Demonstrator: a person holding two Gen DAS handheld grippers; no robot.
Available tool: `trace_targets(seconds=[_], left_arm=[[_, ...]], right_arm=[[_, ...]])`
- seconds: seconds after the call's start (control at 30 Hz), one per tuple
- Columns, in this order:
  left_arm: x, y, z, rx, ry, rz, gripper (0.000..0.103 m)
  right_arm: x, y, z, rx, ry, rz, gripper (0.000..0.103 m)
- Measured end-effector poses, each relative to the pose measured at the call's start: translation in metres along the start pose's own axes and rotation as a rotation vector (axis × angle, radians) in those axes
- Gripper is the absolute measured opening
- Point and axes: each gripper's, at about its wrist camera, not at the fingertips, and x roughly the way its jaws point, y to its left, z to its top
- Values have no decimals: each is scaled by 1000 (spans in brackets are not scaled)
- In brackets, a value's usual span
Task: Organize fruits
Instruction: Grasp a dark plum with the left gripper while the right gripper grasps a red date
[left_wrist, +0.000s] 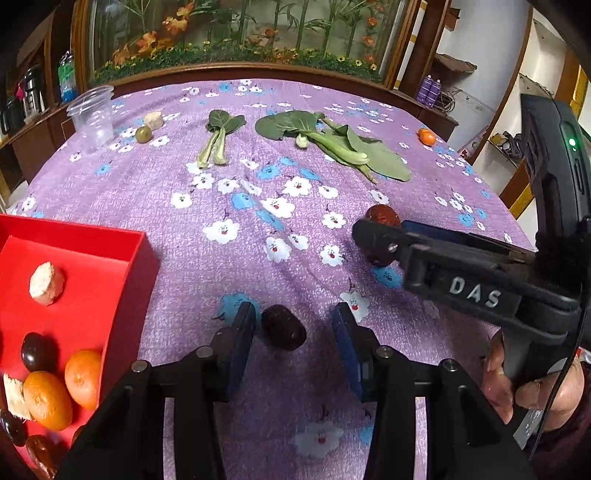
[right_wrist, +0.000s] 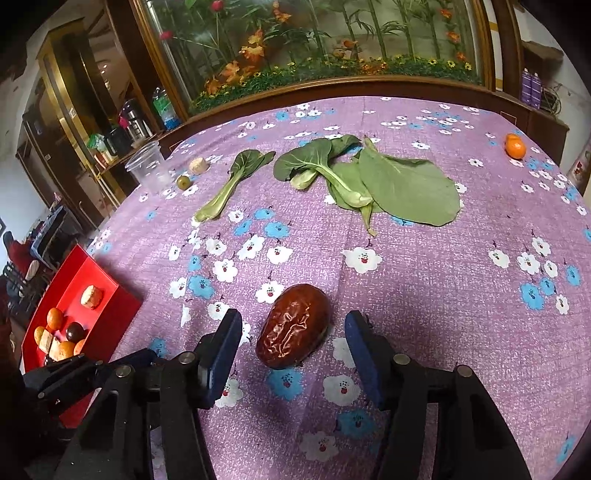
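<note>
My left gripper (left_wrist: 293, 328) is open, its blue pads on either side of a dark wrinkled date (left_wrist: 283, 327) lying on the purple flowered tablecloth (left_wrist: 240, 206). My right gripper (right_wrist: 291, 334) is open around a red-brown date (right_wrist: 293, 326), also seen past its finger in the left wrist view (left_wrist: 382, 216). A red tray (left_wrist: 96, 258) at the left holds oranges (left_wrist: 48, 400), dark fruit (left_wrist: 37, 351) and a pale chunk (left_wrist: 46, 283). A small orange (right_wrist: 515, 146) lies at the far right, and a green fruit (right_wrist: 183, 181) with a pale chunk (right_wrist: 198, 165) at the far left.
Leafy greens (right_wrist: 369, 177) and a single stalk (right_wrist: 229, 184) lie across the middle of the table. A clear plastic cup (right_wrist: 147, 167) stands at the far left. A glass cabinet with artificial plants (right_wrist: 314, 48) stands behind the table. The red tray (right_wrist: 107, 314) sits at the left edge.
</note>
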Motion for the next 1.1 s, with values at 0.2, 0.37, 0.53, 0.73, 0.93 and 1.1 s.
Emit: trace_targets(seconds=[0.2,0.37,0.53,0.73,0.93,1.1], left_arm=[[-1,-10,-5,56,-30,18,18],[-7,-3,-5,15,-65,8,18],[-10,4,-6,-23,-82,-49,18],[-10,9,-6,-52,-86,-92,17],[-14,12,-8,-69,-97,-93,17],[-42,15,-9,-69,-180,-78,17]], right_arm=[[6,8,-3,-37,11,-19,42],[2,5,-4,-27,-9,-25,39],[-9,2,-4,-19,-49,-36,33],[-14,-1,-9,-7,-61,-33,33],[-31,-10,-10,58,-95,-16,33],[-67,-12,-21,128,-132,35,33]])
